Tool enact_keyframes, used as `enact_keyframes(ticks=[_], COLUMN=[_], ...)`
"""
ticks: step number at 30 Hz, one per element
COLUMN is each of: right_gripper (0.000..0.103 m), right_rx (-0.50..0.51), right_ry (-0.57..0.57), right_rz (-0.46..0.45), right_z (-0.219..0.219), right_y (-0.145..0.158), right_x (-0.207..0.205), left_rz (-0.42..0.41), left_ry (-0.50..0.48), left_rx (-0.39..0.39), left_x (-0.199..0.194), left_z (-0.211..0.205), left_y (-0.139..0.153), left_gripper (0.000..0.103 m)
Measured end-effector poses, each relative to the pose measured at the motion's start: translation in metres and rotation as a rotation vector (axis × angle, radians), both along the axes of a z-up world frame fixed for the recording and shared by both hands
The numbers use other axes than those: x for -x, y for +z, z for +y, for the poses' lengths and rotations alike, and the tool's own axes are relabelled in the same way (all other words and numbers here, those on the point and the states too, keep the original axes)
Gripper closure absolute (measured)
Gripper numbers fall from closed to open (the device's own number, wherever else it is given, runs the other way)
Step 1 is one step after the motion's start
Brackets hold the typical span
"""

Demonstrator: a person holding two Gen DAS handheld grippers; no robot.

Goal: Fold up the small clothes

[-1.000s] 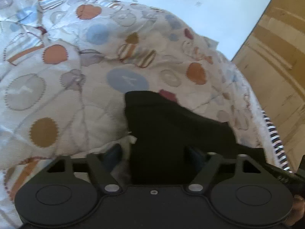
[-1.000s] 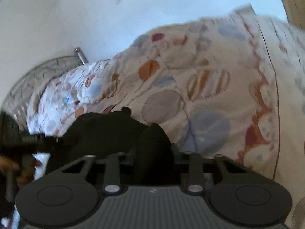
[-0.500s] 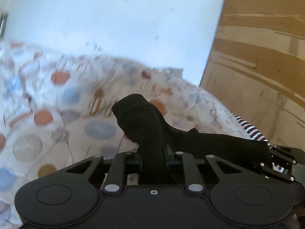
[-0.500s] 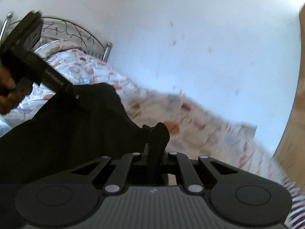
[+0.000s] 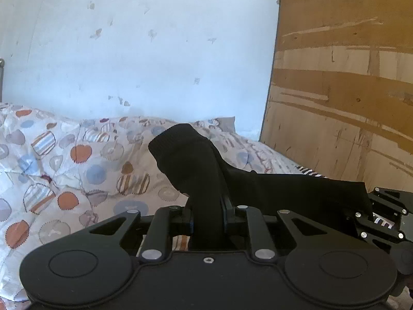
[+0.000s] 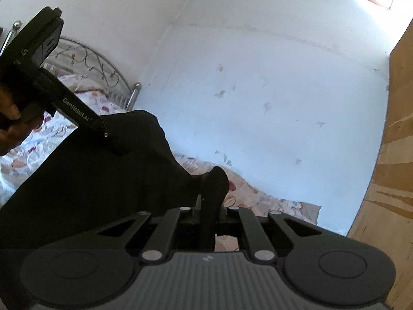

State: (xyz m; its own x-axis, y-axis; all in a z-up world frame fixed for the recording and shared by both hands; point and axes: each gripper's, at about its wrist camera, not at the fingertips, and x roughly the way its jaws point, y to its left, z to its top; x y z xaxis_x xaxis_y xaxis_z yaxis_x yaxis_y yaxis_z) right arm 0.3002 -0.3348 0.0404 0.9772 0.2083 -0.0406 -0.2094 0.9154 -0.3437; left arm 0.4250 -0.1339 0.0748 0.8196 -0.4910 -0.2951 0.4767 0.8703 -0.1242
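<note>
A black garment (image 5: 284, 191) hangs stretched in the air between my two grippers, above the bed. My left gripper (image 5: 207, 217) is shut on one bunched corner of it, which sticks up past the jaws. My right gripper (image 6: 206, 214) is shut on the other corner. In the right wrist view the black garment (image 6: 90, 180) spreads to the left, up to the left gripper (image 6: 113, 142), which pinches its upper edge. In the left wrist view the right gripper (image 5: 371, 214) shows at the cloth's far right end.
The bed has a quilt (image 5: 77, 170) printed with orange, blue and striped circles. A white wall (image 5: 142, 51) stands behind it, a brown wooden panel (image 5: 348, 103) to the right. A metal headboard (image 6: 90, 62) is at the far left in the right wrist view.
Both grippers closed on the black garment and lifted it off the quilt. Both views tilted up from the bed towards the wall, and the cloth now hangs stretched between them.
</note>
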Motion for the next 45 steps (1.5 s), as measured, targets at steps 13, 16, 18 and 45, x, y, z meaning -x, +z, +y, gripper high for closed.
enact_keyframes(ticks=[13, 16, 18, 45], right_gripper=[0.096, 0.096, 0.096, 0.085], right_rx=[-0.018, -0.041, -0.053, -0.138], right_ry=[-0.086, -0.129, -0.157, -0.352], right_rz=[-0.133, -0.152, -0.155, 0.269], right_z=[-0.018, -0.034, -0.043, -0.128], right_y=[0.05, 0.063, 0.069, -0.05], right_x=[0.08, 0.099, 0.108, -0.057], left_rz=[-0.118, -0.126, -0.127, 0.263], left_ry=[-0.058, -0.085, -0.102, -0.074], left_rx=[0.021, 0.047, 0.064, -0.016], left_x=[0.066, 0.076, 0.079, -0.096], left_z=[-0.03, -0.041, -0.048, -0.145], left_y=[0.067, 0.083, 0.089, -0.058], left_gripper=[0.084, 0.084, 0.084, 0.075])
